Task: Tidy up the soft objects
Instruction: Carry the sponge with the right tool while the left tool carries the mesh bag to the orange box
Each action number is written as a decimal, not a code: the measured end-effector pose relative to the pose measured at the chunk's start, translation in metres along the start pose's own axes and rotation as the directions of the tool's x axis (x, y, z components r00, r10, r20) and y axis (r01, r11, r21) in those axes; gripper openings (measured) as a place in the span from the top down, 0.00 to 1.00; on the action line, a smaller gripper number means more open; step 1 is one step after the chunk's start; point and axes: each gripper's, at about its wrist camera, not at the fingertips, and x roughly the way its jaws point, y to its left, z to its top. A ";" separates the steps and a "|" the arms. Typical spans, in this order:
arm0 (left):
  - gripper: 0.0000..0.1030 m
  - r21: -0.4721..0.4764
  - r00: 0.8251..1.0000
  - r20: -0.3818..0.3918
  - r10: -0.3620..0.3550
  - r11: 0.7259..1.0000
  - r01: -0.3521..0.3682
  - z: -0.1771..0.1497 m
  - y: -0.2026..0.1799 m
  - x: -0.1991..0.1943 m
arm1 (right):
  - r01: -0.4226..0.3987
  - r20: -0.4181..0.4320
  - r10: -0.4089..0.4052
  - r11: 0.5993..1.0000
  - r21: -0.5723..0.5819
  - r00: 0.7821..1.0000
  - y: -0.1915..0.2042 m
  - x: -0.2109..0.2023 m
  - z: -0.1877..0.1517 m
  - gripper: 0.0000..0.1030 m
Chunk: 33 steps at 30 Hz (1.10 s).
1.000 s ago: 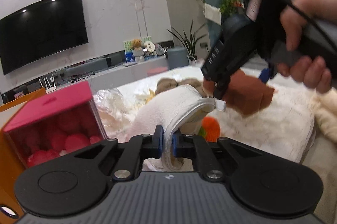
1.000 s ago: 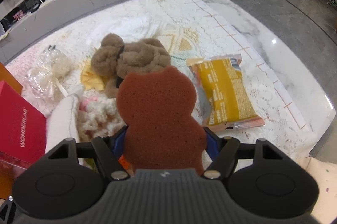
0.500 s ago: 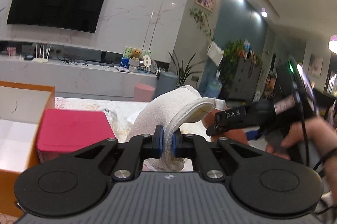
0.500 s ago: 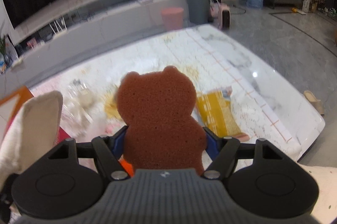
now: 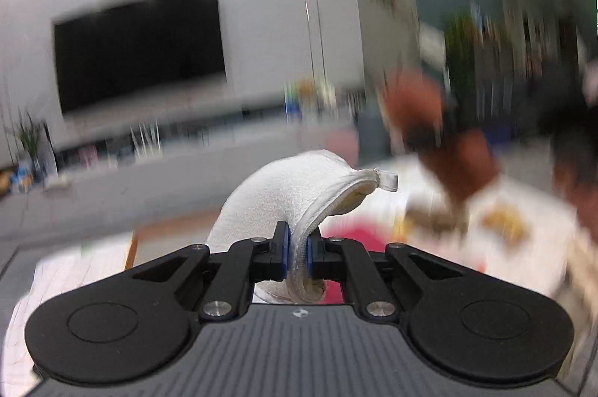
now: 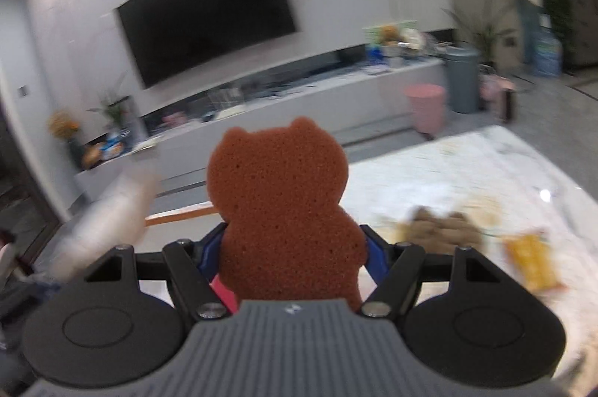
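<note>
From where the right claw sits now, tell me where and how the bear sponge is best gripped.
Grip the bear sponge across its flat body, below the head, coming from underneath with a pad on each side edge. That is how the right claw holds it now: the body is broad and straight-sided there, while the head and small ears above would probably squash or slip.

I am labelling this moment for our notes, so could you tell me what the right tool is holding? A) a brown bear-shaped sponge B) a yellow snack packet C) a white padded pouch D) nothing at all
A: in the right wrist view the right tool has its blue pads pressed against both sides of the brown bear-shaped sponge, while the yellow snack packet lies on the table.
</note>
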 end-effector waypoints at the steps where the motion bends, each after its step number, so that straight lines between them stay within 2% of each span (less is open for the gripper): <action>1: 0.91 -0.002 0.999 -0.036 -0.010 1.000 0.010 -0.007 0.009 0.006 | -0.017 -0.006 0.017 1.000 -0.019 1.000 0.015 0.005 0.001 0.30; 4: 0.91 0.025 0.998 -0.051 0.027 0.999 -0.025 -0.027 0.028 0.022 | -0.042 -0.007 0.042 0.998 -0.051 0.999 0.054 0.021 -0.001 0.30; 6: 0.91 0.049 0.993 -0.082 0.082 0.996 -0.078 -0.035 0.034 0.034 | -0.052 -0.014 0.051 0.997 -0.055 0.999 0.074 0.034 -0.004 0.30; 9: 0.91 0.061 0.983 -0.137 0.122 0.992 -0.115 -0.041 0.042 0.050 | -0.077 -0.051 0.074 0.996 -0.053 0.996 0.097 0.055 -0.011 0.30; 13: 0.91 0.045 0.973 -0.205 0.108 0.994 -0.101 -0.048 0.057 0.067 | -0.089 -0.085 0.084 0.994 -0.058 0.993 0.111 0.080 -0.027 0.30; 16: 0.91 0.012 0.945 -0.322 0.063 0.998 -0.063 -0.058 0.063 0.079 | -0.089 -0.103 0.083 0.995 -0.052 0.991 0.109 0.094 -0.039 0.31; 19: 0.91 0.043 0.945 -0.320 0.066 0.998 -0.055 -0.065 0.060 0.079 | -0.086 -0.119 0.083 0.996 -0.027 0.989 0.098 0.102 -0.050 0.31; 22: 0.90 0.021 0.943 -0.328 0.052 0.999 -0.048 -0.067 0.063 0.078 | -0.080 -0.138 0.076 0.997 -0.023 0.988 0.090 0.107 -0.056 0.31; 24: 0.81 0.016 0.947 -0.319 0.045 0.999 -0.042 -0.069 0.064 0.076 | -0.074 -0.138 0.069 0.997 -0.029 0.988 0.088 0.110 -0.059 0.31; 28: 0.71 0.033 0.947 -0.306 0.097 0.995 -0.091 -0.065 0.064 0.068 | -0.065 -0.134 0.060 0.997 -0.032 0.989 0.084 0.108 -0.060 0.31; 29: 0.62 0.035 0.948 -0.304 0.096 0.995 -0.090 -0.063 0.063 0.065 | -0.067 -0.136 0.063 0.997 -0.031 0.989 0.083 0.108 -0.060 0.31; 30: 0.45 0.040 0.950 -0.292 0.110 0.994 -0.103 -0.063 0.063 0.061 | -0.070 -0.138 0.066 0.997 -0.031 0.988 0.083 0.108 -0.059 0.31; 32: 0.30 0.044 0.954 -0.253 0.159 0.987 -0.153 -0.059 0.063 0.052 | -0.082 -0.146 0.075 0.996 -0.043 0.986 0.085 0.108 -0.060 0.31; 33: 0.30 0.023 0.960 -0.229 0.162 0.987 -0.161 -0.056 0.066 0.046 | -0.087 -0.147 0.079 0.995 -0.051 0.986 0.087 0.106 -0.060 0.31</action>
